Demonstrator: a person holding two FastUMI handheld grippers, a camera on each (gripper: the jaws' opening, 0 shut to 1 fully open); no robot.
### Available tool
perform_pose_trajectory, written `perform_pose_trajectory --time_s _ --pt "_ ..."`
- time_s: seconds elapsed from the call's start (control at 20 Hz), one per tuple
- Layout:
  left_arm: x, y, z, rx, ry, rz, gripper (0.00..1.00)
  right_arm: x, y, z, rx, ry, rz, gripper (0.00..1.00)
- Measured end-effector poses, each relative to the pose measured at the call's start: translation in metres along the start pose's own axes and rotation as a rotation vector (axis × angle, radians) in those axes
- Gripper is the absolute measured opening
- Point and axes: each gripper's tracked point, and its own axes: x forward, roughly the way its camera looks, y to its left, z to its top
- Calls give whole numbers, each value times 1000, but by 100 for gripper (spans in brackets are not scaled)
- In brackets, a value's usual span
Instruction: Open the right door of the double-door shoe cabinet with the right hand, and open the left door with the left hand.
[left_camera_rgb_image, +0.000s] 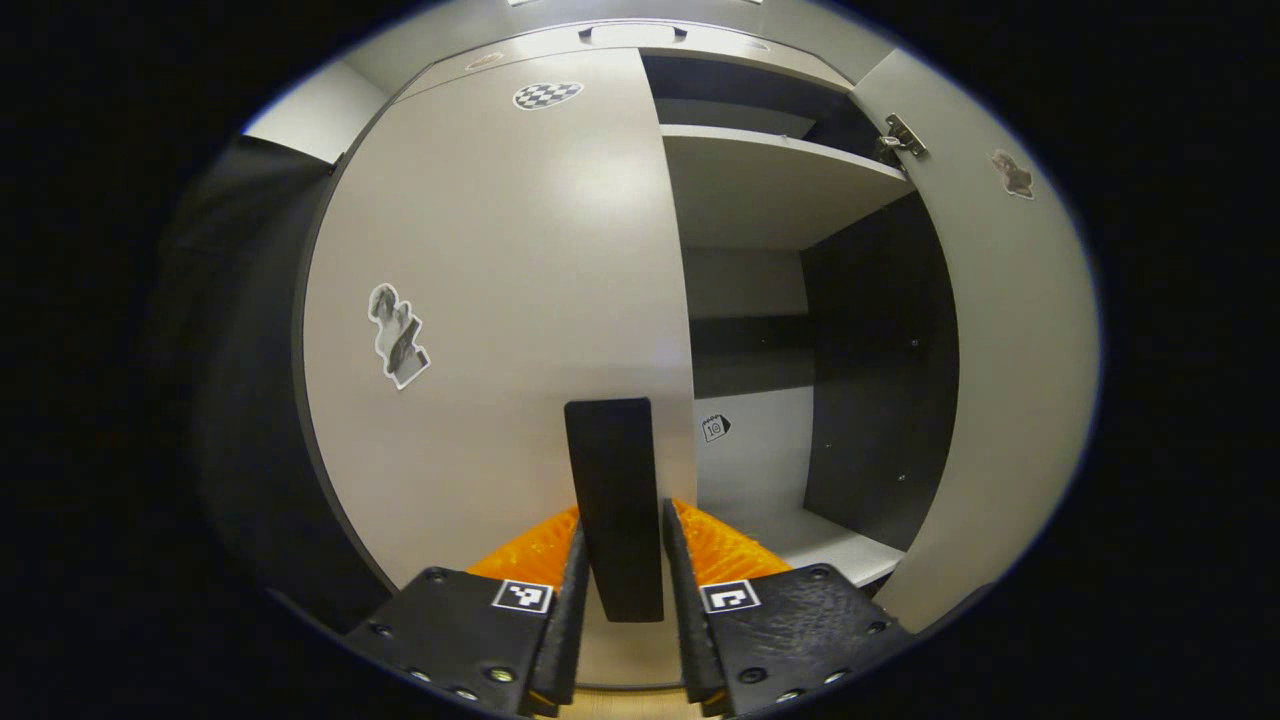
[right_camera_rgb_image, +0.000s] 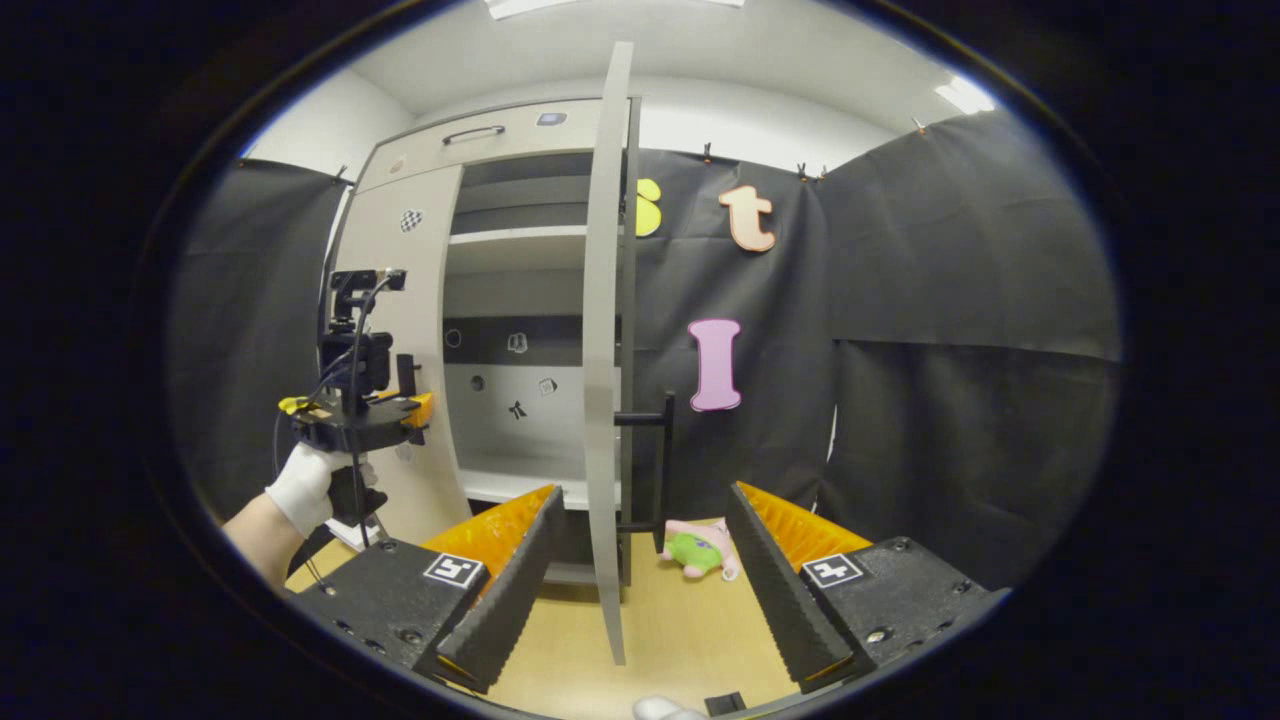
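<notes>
Black jaws of the left gripper (left_camera_rgb_image: 620, 600) are clenched on the dark handle (left_camera_rgb_image: 612, 505) of the left door (left_camera_rgb_image: 500, 300), which is shut against the shoe cabinet (right_camera_rgb_image: 480, 135). Beside it the right door (right_camera_rgb_image: 606, 350) stands swung wide, edge-on in the right gripper view, its own handle (right_camera_rgb_image: 655, 460) facing away from the shelves (left_camera_rgb_image: 770, 180). Right gripper (right_camera_rgb_image: 640, 570) jaws are released, spread on either side of that door's lower edge without touching it. Behind the door a small plush toy (right_camera_rgb_image: 700, 548) lies on the wooden floor (right_camera_rgb_image: 680, 620). A gloved hand (right_camera_rgb_image: 310, 485) holds the left gripper.
</notes>
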Motion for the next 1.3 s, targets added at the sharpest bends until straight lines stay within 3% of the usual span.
perform_pose_trajectory --time_s 0.05,0.1,0.15,0.25,0.3,0.35,0.4,0.45,0.8,1.3 --pt "-2 2 -1 -13 7 -7 34 1 0 0 0 1 3 100" --pt "0 2 -2 -23 13 -7 30 1 0 0 1 0 5 99" --pt "-1 3 -1 -28 12 -7 36 2 1 1 2 -1 10 99" --pt "-3 3 -1 -40 17 2 19 0 3 2 -3 -4 20 100" --pt "0 4 -2 -43 21 6 17 -1 3 4 -7 -12 21 100" --pt "-3 3 -1 -47 22 7 2 -3 2 6 -8 -19 24 100" --pt "-5 4 -2 -45 19 6 8 -5 3 8 -5 -24 29 99" --pt "-7 3 -1 -32 22 -2 5 -6 3 8 -3 -28 32 99" --pt "-28 3 2 -62 20 -35 5 -11 8 11 -6 -38 58 100" --pt "-96 33 -4 -61 20 -40 5 -49 46 2 -18 -41 131 100"
